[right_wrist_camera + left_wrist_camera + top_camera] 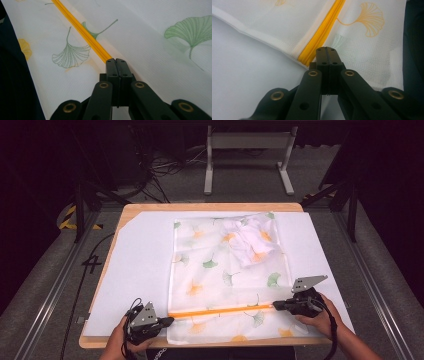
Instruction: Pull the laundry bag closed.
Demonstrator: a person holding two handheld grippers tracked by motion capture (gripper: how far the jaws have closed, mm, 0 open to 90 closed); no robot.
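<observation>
With both pairs of fingers clenched at opposite ends of the yellow zipper (220,310), left gripper (167,321) and right gripper (275,305), the mesh laundry bag (225,280) lies flat on the table (210,207), white garment (250,242) inside beyond the zipper, which looks closed, so little seems left.

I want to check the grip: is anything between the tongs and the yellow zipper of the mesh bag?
Nothing visible. Both tongs, left and right, are closed at the ends of the yellow zipper on the mesh bag.

Both grippers, left gripper (167,321) and right gripper (275,306), are black with brass rivets, grey three-cornered top plates and trailing black cables.
</observation>
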